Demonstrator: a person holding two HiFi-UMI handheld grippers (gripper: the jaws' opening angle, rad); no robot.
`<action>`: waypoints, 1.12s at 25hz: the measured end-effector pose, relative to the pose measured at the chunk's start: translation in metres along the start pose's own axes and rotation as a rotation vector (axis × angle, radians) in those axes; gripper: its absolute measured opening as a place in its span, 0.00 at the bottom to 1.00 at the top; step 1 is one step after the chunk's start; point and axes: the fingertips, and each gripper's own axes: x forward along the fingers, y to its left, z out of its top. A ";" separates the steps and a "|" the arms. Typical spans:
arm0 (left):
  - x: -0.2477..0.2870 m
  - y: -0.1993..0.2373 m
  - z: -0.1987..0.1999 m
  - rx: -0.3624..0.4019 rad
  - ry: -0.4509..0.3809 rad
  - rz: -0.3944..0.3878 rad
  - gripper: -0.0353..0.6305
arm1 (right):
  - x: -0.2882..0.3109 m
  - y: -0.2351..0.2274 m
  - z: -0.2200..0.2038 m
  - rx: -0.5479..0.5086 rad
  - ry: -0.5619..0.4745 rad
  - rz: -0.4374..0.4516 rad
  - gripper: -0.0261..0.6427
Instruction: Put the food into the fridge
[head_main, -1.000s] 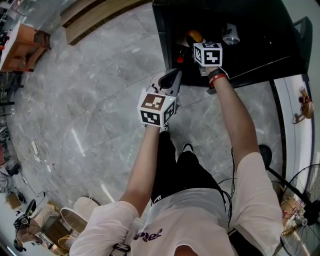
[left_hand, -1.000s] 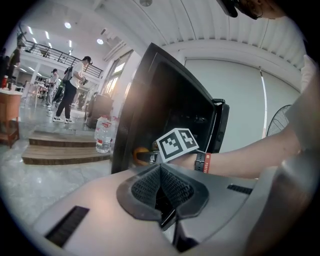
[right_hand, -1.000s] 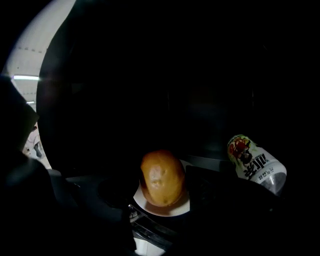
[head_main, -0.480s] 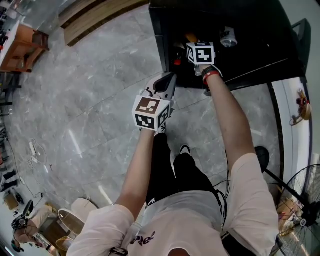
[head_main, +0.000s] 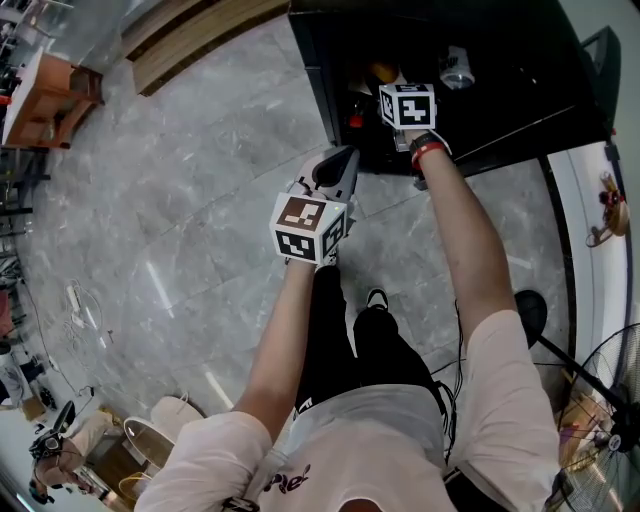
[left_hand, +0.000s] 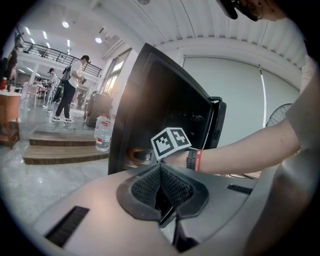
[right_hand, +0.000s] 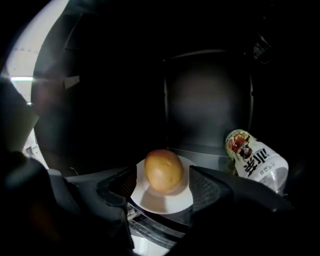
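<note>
A brown round food item (right_hand: 163, 171) lies on a small white plate (right_hand: 150, 200) on a shelf inside the dark fridge (right_hand: 207, 100). My right gripper (right_hand: 162, 189) reaches into the fridge, and its jaws are opening, one on each side of the plate. From the head view only its marker cube (head_main: 408, 105) shows at the fridge opening, with the food (head_main: 385, 72) just beyond it. My left gripper (left_hand: 161, 167) is shut with nothing in it. It hangs outside, just in front of the fridge (head_main: 520, 70).
A labelled drink bottle (right_hand: 255, 160) stands on the same shelf, right of the plate. The open black fridge door (left_hand: 150, 100) stands left of my right arm. Wooden steps (head_main: 190, 35) with a water bottle (left_hand: 102, 134) lie beyond, and a fan (head_main: 600, 400) stands at the right.
Both grippers have stayed almost where they were. The right hand remains reaching into the fridge, and the left hangs just outside it.
</note>
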 end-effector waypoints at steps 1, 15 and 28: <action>0.000 -0.002 -0.001 0.000 0.002 -0.002 0.08 | -0.001 -0.002 -0.001 -0.003 0.000 -0.002 0.55; -0.006 -0.027 0.005 0.013 0.028 -0.014 0.08 | -0.043 -0.015 -0.002 -0.071 0.022 0.017 0.52; -0.027 -0.050 0.023 0.020 0.075 -0.027 0.08 | -0.101 -0.022 0.001 -0.053 0.052 0.008 0.42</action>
